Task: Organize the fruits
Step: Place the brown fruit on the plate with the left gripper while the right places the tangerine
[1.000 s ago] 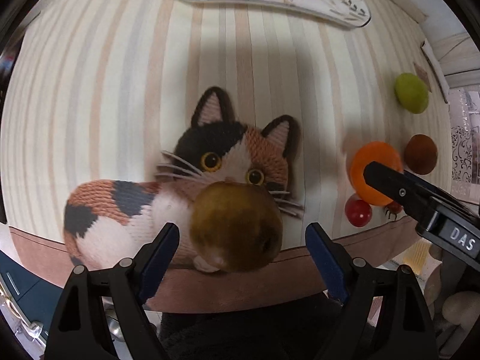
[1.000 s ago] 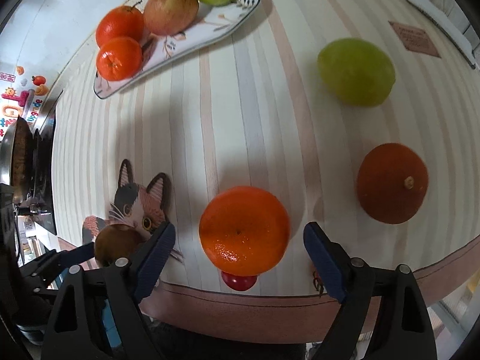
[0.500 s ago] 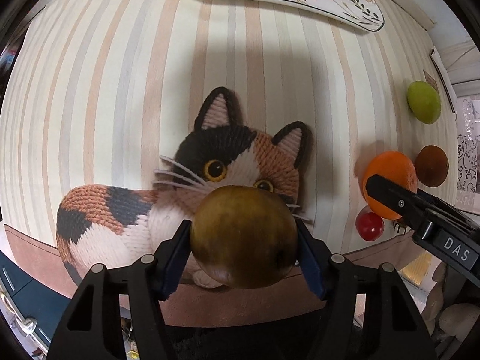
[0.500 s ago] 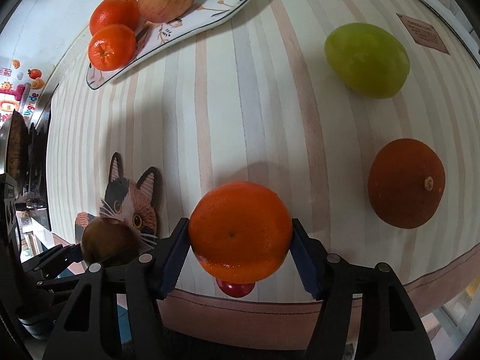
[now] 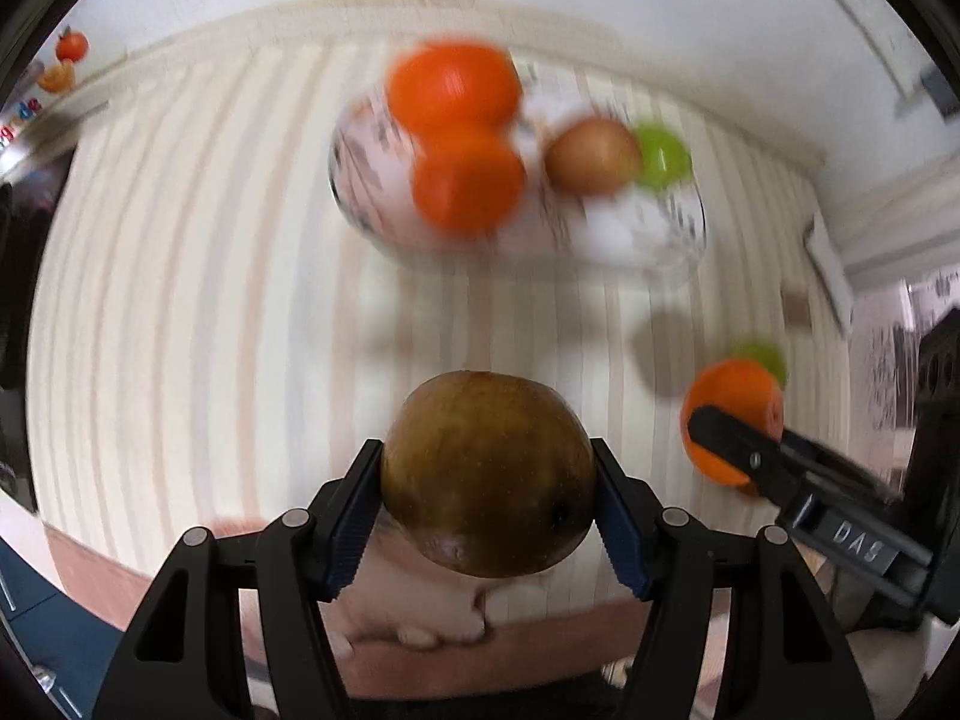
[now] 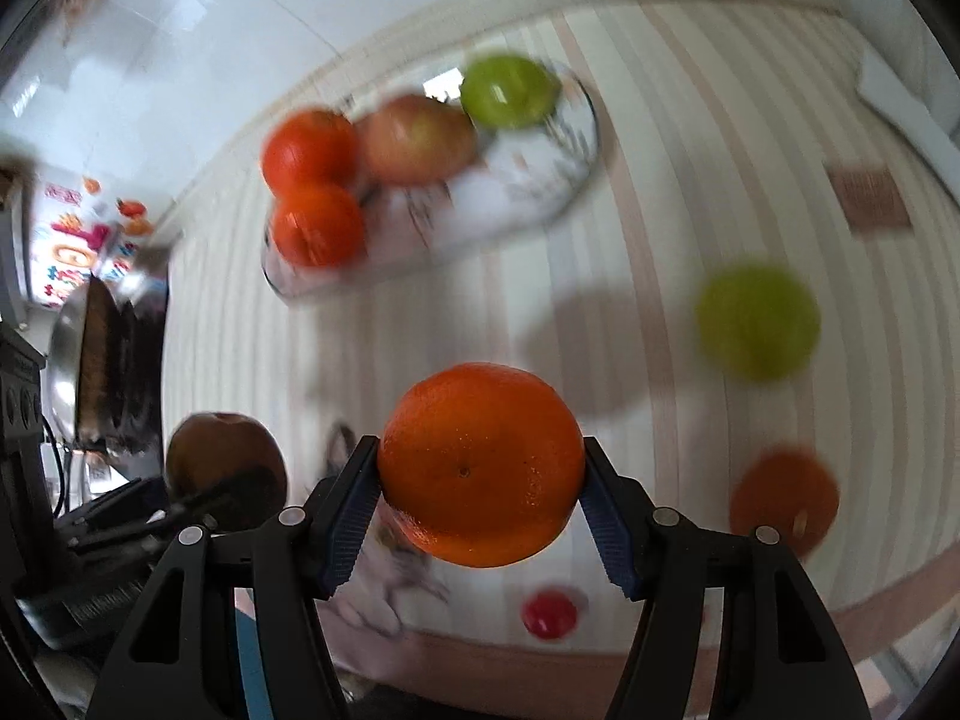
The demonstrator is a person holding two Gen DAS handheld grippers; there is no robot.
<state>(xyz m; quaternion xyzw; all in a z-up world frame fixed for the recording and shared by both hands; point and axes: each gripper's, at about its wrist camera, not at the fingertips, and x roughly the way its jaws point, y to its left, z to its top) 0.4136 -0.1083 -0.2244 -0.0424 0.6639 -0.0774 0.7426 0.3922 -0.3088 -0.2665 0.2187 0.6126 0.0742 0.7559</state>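
My left gripper point(image 5: 487, 510) is shut on a brown-green pear point(image 5: 489, 471) and holds it above the striped tablecloth. My right gripper point(image 6: 480, 495) is shut on a bright orange point(image 6: 480, 462), also lifted off the cloth. Each held fruit shows in the other view: the orange point(image 5: 729, 420) at the right, the pear point(image 6: 225, 468) at the left. Ahead lies a white patterned plate point(image 5: 606, 240) with two oranges point(image 5: 462, 132), an apple point(image 5: 591, 156) and a green fruit point(image 5: 663, 156). Both views are blurred.
On the cloth to the right lie a green fruit point(image 6: 756, 321), a dark brown-orange fruit point(image 6: 783, 498) and a small red fruit point(image 6: 549, 612) near the front edge. The cat picture point(image 6: 384, 564) lies under the grippers. A pan point(image 6: 96, 354) stands at the far left.
Both grippers closed on their fruits, the left on the pear and the right on the orange. Both then lifted them off the cloth and moved toward the plate.
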